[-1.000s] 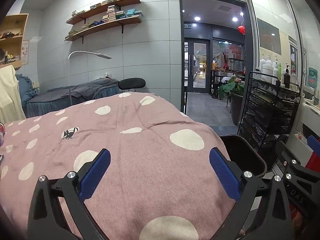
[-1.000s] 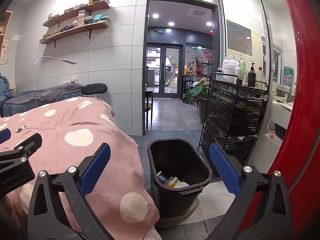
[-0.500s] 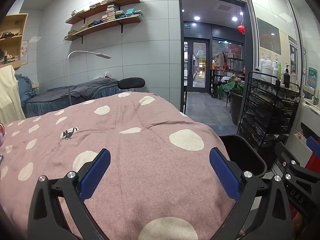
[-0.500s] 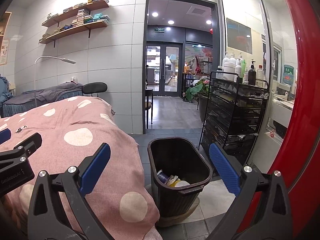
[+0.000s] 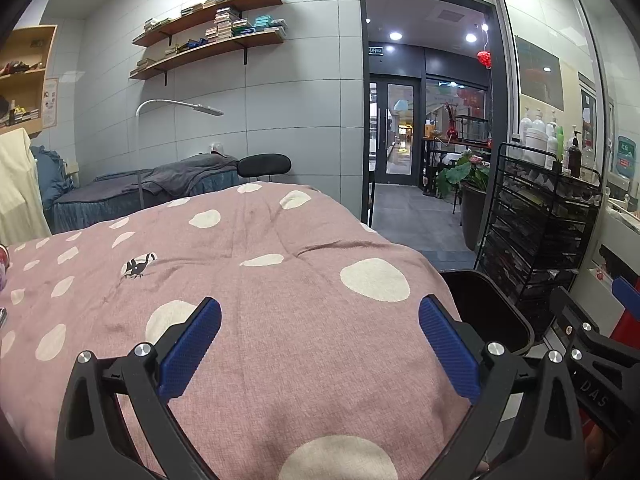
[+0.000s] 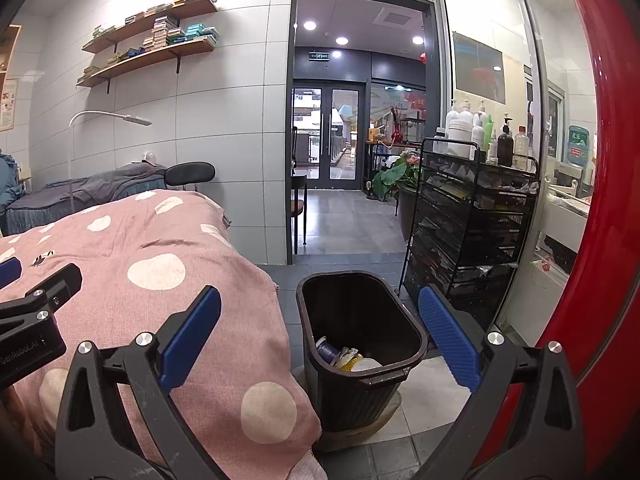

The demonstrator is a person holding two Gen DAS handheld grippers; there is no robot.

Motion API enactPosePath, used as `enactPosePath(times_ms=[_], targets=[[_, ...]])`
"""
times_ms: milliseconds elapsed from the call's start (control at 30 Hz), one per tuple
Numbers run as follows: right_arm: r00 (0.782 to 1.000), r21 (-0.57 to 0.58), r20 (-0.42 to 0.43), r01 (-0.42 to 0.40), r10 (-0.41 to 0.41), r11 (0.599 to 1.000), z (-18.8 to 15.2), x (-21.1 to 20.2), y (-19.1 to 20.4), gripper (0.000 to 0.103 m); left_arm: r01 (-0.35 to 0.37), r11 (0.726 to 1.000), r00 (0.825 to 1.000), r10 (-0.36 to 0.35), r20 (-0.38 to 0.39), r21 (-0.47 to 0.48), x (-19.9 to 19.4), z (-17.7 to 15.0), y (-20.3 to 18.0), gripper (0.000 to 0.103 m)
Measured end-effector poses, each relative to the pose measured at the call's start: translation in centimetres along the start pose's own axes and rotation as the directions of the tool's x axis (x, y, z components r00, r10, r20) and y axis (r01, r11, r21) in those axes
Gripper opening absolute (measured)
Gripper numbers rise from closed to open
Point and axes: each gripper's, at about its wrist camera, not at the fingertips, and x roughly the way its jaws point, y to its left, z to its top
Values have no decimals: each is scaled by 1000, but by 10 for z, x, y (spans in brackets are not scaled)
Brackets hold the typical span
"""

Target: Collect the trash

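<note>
Beside the bed, on the grey tile floor, stands a black trash bin point(image 6: 360, 344). It sits just past the corner of the pink blanket point(image 6: 168, 280), the one with big white dots. Down inside the bin lies some trash point(image 6: 346, 356): a dark blue round thing, something yellow and something white (the pieces are too small to name).

The right gripper point(image 6: 319, 336) hangs over the gap between the bed and the bin. Its two blue fingers point(image 6: 190, 334) are spread wide apart, and nothing is between them. The bin shows right in the space between the fingers.

The left gripper point(image 5: 319, 338) hangs over the pink blanket point(image 5: 260, 280). Its blue fingers point(image 5: 190, 344) are spread wide too, and they hold nothing. A small black bird picture point(image 5: 138, 267) is on the blanket ahead of it. From this side only the rim of the trash bin point(image 5: 492, 312) peeks out past the bed's edge, to the right.

A black wire rack point(image 6: 472, 232) stands next to the bin, with bottles point(image 6: 476, 128) on top. Behind the bed there is a grey bed point(image 5: 160, 184), a white lamp point(image 5: 180, 106) and wood shelves point(image 5: 208, 44) full of boxes on the wall. A doorway point(image 6: 344, 136) opens to a hall with a green plant point(image 6: 394, 176).
</note>
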Motion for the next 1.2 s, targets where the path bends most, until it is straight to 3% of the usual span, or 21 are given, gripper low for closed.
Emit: enactPosePath(times_ms=[1200], targets=[[1000,4,-9,2,-2,1000,-3,3,1,98,-8,1000,1000,8,-3,-7,-3,-5,-3,98]])
